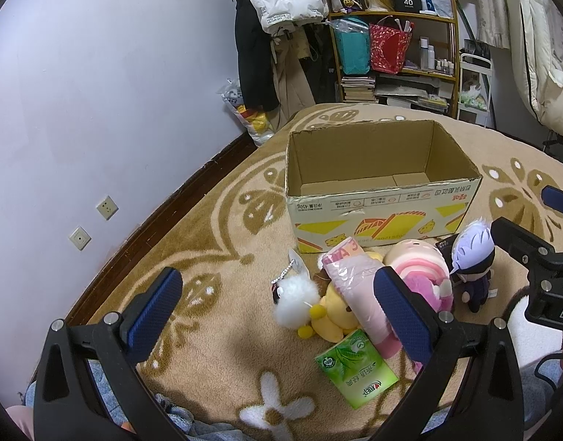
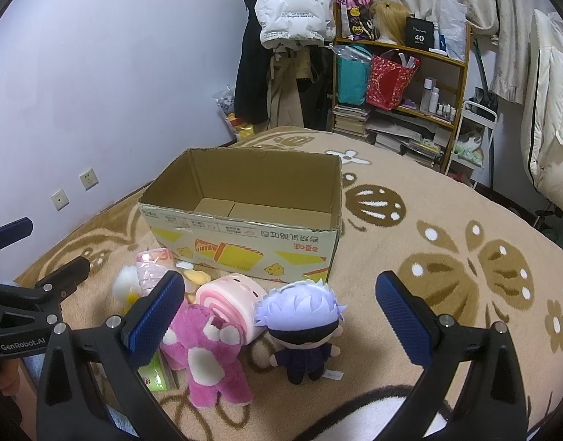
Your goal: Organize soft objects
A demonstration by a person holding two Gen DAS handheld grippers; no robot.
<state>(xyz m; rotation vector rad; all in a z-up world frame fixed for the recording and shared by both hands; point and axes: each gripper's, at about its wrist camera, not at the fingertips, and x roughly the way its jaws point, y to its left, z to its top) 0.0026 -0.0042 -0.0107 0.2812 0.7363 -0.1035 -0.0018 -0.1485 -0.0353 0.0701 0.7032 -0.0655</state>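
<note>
Both grippers up over the rug, nothing held. Left gripper: fingers wide apart, over bare rug just left of the toy pile, right pad in front of the pink pack. Right gripper: fingers wide apart too, framing the doll w/ pale purple hair, not touching it. Box open, upright on rug, behind the pile; only its bottom flaps seen inside. Pile right in front of box, near its front wall: white fluffy toy w/ bead chain at left, yellow plush beside it, partly under the pink pack; green tissue pack flat on rug nearest the camera, touching the yellow plush. Pink roll cushion lying on its side in front of box, pink bear leaning against it, doll upright just right of both. Shelf w/ bags, books, bottles well behind, by hanging coats.
</note>
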